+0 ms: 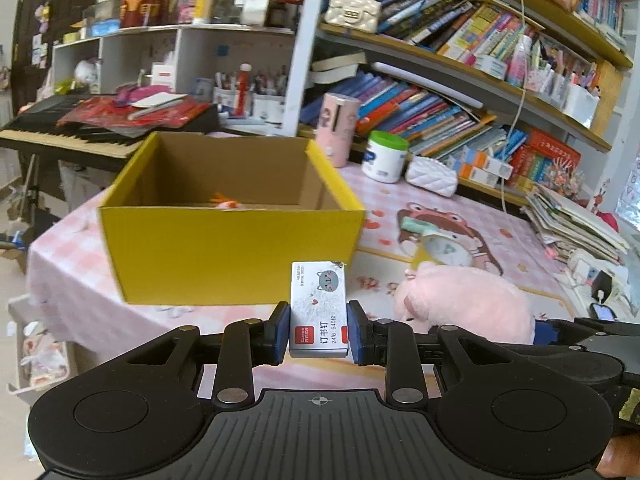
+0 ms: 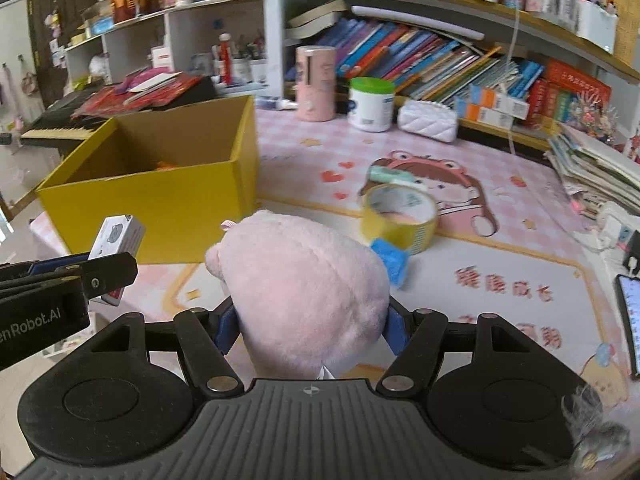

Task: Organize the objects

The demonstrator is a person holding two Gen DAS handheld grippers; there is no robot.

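My left gripper (image 1: pixel 319 330) is shut on a small grey staple box (image 1: pixel 319 308) with a cat drawing, held in front of the open yellow cardboard box (image 1: pixel 224 252); the staple box (image 2: pixel 118 236) also shows at the left of the right wrist view. Something orange lies inside the yellow box (image 2: pixel 160 212). My right gripper (image 2: pixel 310 330) is shut on a pink plush toy (image 2: pixel 304 284), which hides the fingertips. The plush (image 1: pixel 464 300) sits to the right in the left wrist view. A yellow tape roll (image 2: pixel 400 216) and a blue item (image 2: pixel 390 260) lie on the pink mat behind it.
A pink canister (image 2: pixel 316 82), a white tub with a green lid (image 2: pixel 370 104) and a white quilted pouch (image 2: pixel 427 121) stand at the back. Bookshelves fill the rear wall. A paper stack (image 2: pixel 596 172) and a phone (image 2: pixel 630 312) lie at the right. A keyboard (image 1: pixel 64 136) stands left.
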